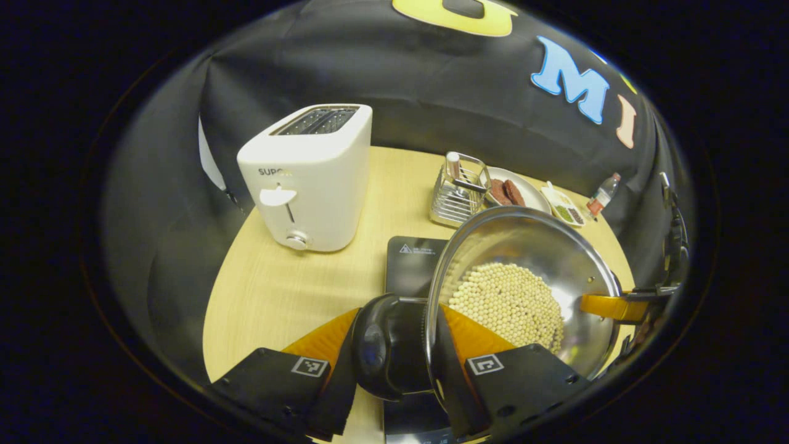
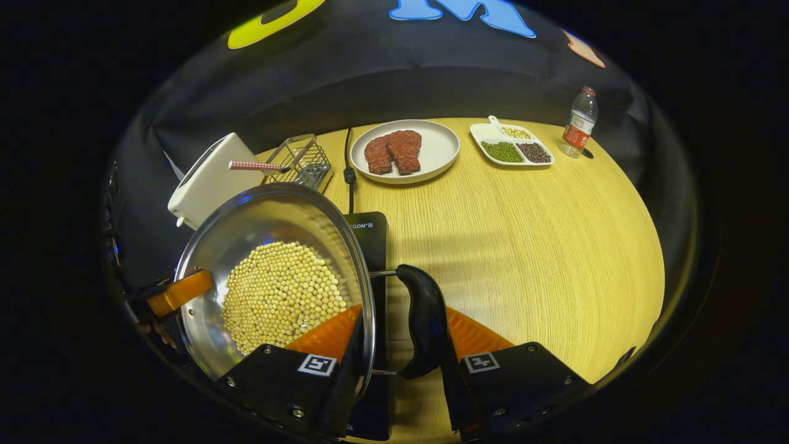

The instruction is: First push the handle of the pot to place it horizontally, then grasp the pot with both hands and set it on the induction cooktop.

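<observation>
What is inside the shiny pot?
The pot holds lots of small pale yellow beans covering most of its bottom. Anything beneath the beans is hidden.

I see pot (image 2: 271,277) above cooktop (image 2: 370,246); beans (image 2: 280,296) in pot; toaster (image 1: 308,179) left | rack (image 2: 302,163), plate (image 2: 444,154) behind | bottle (image 2: 579,126) far right

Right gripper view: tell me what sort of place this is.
Probably a mock kitchen set up on a wooden table in a booth, not a real home kitchen. A black induction cooktop, a white toaster and a plate of meat stand before a black cloth wall.
</observation>
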### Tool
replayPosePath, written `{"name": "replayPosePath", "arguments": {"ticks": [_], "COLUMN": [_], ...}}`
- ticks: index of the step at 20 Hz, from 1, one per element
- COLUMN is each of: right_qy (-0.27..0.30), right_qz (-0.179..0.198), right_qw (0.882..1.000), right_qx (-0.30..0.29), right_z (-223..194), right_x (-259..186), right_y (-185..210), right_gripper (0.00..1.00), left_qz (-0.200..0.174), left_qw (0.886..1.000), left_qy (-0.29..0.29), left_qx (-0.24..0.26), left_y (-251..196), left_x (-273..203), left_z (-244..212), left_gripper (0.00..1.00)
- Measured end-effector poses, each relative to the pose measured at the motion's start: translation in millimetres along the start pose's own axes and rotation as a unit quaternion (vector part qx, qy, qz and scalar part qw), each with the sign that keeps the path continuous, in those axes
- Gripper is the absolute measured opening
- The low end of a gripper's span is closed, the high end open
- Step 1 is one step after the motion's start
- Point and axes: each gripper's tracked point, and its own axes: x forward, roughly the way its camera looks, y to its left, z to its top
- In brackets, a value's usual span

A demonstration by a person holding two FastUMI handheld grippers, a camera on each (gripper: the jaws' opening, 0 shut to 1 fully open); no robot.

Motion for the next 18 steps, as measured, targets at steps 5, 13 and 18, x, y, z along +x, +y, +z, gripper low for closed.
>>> {"name": "replayPosePath", "arguments": {"ticks": [5, 13, 18], "right_qy": [-0.009, -0.016, -0.080], "right_qz": [-0.003, 0.024, 0.050], "right_qw": [1.000, 1.000, 0.995], "right_qx": [0.000, -0.004, -0.017], "right_z": [0.7, 4.2, 33.2], "right_x": [0.0, 0.0, -28.9], "right_y": [1.6, 4.1, -7.2], "right_gripper": [0.60, 0.57, 0.99], "left_qz": [-0.006, -0.008, 0.026], "left_qw": [1.000, 0.998, 0.991], "left_qy": [-0.012, -0.066, -0.128], "left_qx": [0.009, -0.014, -0.022], "left_y": [-1.4, -4.9, -2.5], "left_x": [8.1, -2.1, -47.6], "left_z": [-1.5, 20.9, 50.9], "left_gripper": [0.70, 0.82, 0.84]}}
